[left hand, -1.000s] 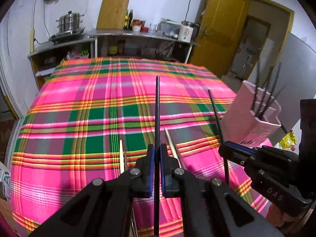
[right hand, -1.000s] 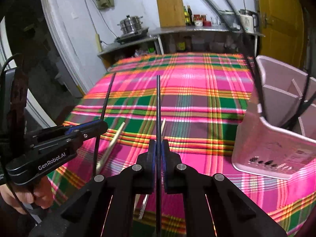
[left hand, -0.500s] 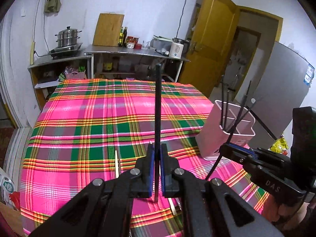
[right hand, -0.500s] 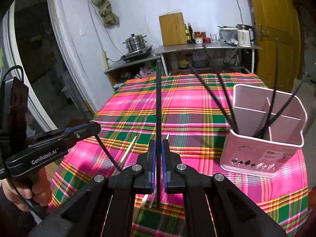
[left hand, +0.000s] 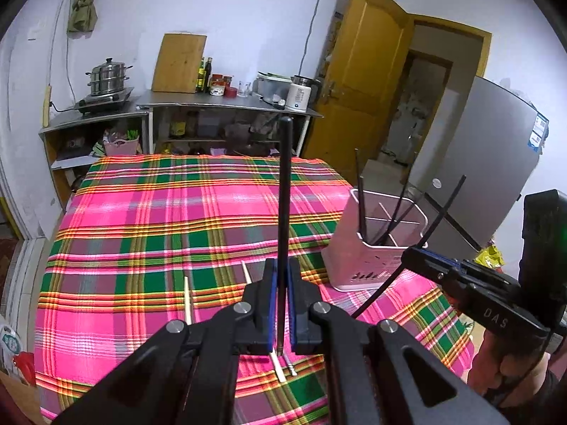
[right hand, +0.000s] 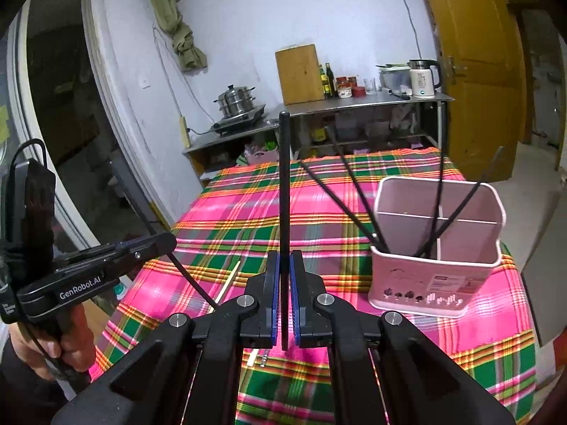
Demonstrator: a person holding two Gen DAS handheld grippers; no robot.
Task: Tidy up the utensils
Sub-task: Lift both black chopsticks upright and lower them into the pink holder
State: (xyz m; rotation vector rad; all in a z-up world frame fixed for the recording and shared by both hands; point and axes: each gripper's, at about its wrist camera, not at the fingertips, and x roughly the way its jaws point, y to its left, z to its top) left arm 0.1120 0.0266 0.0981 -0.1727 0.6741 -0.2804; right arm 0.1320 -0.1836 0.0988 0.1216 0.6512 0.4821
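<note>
Both grippers clamped, one black chopstick each, above the plaid tabletop.

My left gripper (left hand: 281,304) pinches a black chopstick (left hand: 284,191), long axis straight ahead along the fingers, top end toward the far edge. My right gripper (right hand: 283,304) pinches a second black chopstick (right hand: 284,191), same alignment. Pink holder (right hand: 436,276) sits near the right edge with four black chopsticks leaning outward. Two pale chopsticks (left hand: 187,299) lie near the near edge.
</note>
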